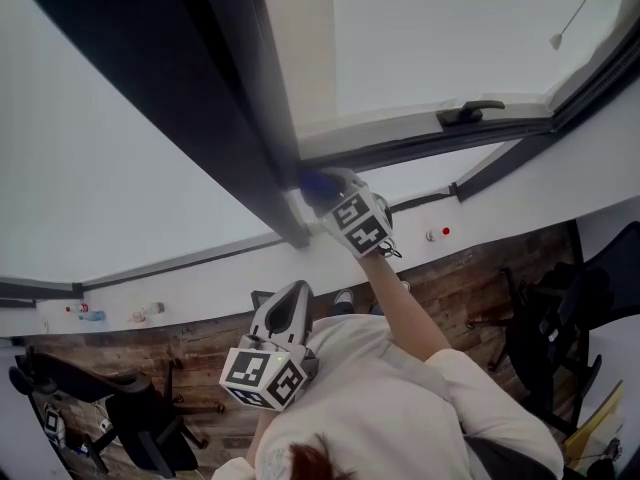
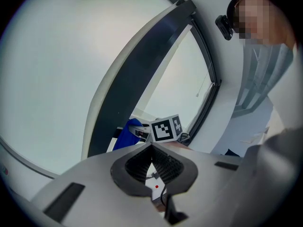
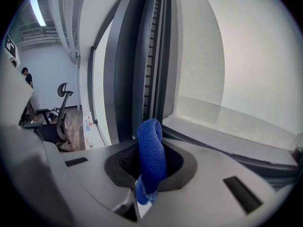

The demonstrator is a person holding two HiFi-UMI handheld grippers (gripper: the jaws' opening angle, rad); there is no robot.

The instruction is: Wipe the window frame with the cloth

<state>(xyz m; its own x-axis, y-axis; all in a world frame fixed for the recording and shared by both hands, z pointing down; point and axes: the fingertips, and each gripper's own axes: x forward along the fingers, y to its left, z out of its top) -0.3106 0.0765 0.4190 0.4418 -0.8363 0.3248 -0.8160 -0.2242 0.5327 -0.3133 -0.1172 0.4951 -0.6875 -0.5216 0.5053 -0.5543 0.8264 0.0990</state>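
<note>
Cloth in right tongs, at dark window frame.

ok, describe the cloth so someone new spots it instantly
Find the dark window frame upright between the bright panes. At its foot, the right gripper is shut on the cloth: a folded vivid-blue strip, unlike the grey and white around it.

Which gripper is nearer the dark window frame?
Right. The right gripper holds the blue cloth at the window frame; the left gripper hangs lower, apart from it.
</note>
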